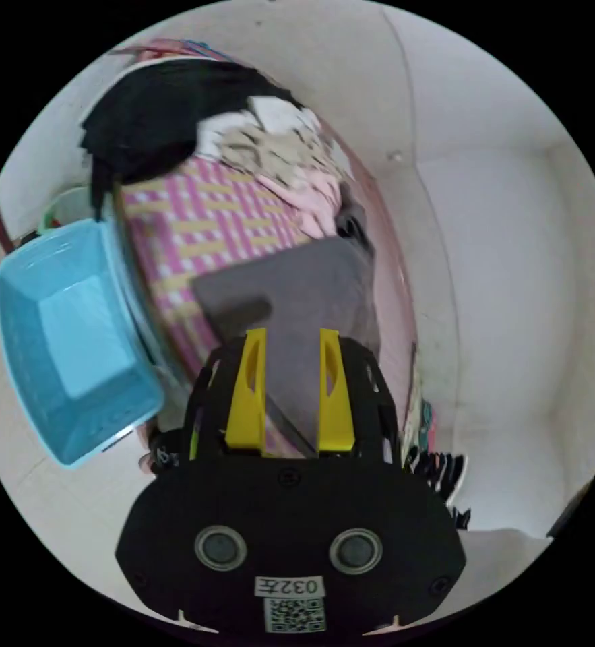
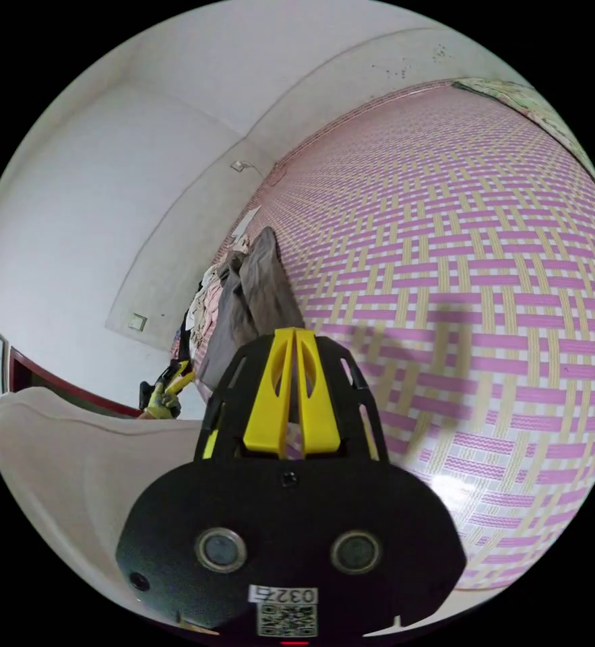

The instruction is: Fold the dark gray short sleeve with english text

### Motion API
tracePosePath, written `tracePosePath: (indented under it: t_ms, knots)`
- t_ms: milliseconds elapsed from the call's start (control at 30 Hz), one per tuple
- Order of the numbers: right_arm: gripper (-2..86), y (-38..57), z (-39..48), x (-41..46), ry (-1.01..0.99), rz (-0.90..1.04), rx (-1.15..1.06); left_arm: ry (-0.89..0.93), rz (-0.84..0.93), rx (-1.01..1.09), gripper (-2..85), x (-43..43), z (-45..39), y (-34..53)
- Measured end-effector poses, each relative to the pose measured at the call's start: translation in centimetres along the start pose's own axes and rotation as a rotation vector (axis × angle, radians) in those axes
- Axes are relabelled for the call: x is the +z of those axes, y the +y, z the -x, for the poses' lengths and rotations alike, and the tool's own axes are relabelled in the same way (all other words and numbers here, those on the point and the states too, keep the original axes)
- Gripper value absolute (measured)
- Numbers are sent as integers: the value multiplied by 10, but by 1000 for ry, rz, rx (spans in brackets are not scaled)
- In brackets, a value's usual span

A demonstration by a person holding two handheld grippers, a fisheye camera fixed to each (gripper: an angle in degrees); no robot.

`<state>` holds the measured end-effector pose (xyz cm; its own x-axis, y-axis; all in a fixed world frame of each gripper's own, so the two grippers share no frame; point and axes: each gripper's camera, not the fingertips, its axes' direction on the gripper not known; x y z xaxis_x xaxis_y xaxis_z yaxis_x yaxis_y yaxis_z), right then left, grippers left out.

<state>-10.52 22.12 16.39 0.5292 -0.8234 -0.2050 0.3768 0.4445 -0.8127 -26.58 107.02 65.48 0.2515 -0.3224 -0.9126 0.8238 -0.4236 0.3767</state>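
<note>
So the dark gray shirt [image 1: 297,296] is sitting on the pink-and-yellow woven mat [image 1: 196,222] as a flat folded slab, and in the left gripper view it lies straight ahead of the left gripper [image 1: 290,384], running lengthwise away from the jaws toward the heap of other clothes [image 1: 270,148] at the far end. The left gripper's yellow jaws are spread apart with the gray cloth showing in the gap between them, but I honestly can't tell if they're touching it or just hovering over the near edge. There's a light blue plastic basket [image 1: 75,344] just off the mat's edge on one side, with nothing in it as far as I can see. In the right gripper view the right gripper [image 2: 296,397] has its jaws pressed together with nothing caught in them, and the same shirt [image 2: 253,303] shows up past its tips, seen edge-on, with the clothes heap [image 2: 206,296] behind it; the mat [image 2: 459,283] stretches off wide to the other side. My read: the left one is the nearer claw and lined up with the shirt's long axis, so any next fold or lift probably starts from that near short edge, with the right one needing to open and come in first. No text visible on the shirt from here.
</note>
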Motion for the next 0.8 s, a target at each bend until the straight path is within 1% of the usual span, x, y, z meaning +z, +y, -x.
tracePosePath:
  t_ms: [67, 233, 300, 367, 433, 500, 567, 633, 700, 800]
  knots:
    - [-10, 6, 4, 5, -26, -2, -1, -87, -74, -65, 85, -32, 25, -10]
    - [-10, 19, 15, 13, -57, -5, -1, -224, -47, -91, 96, -30, 32, -31]
    - [-10, 22, 19, 15, -59, 4, -12, -262, -79, -90, 90, -27, 23, -35]
    - [-10, 26, 23, 12, -48, -1, -32, -421, -88, -82, 73, -19, 4, -38]
    - [-10, 28, 22, 8, -45, -17, -31, -514, -92, -76, 72, -14, -8, -40]
    - [-10, 30, 19, 3, -51, -34, -16, -500, -100, -82, 82, -11, -16, -43]
    - [-10, 34, 14, -2, -50, -54, -3, -404, -147, -105, 88, -11, -22, -43]
    - [-10, 37, 12, -7, -45, -65, 3, -360, -165, -101, 92, -9, -29, -45]
    - [-10, 41, 9, -11, -40, -78, 9, -450, -160, -70, 99, -3, -40, -51]
    - [-10, 48, 2, -16, -32, -84, 31, -479, -110, -25, 94, 14, -52, -67]
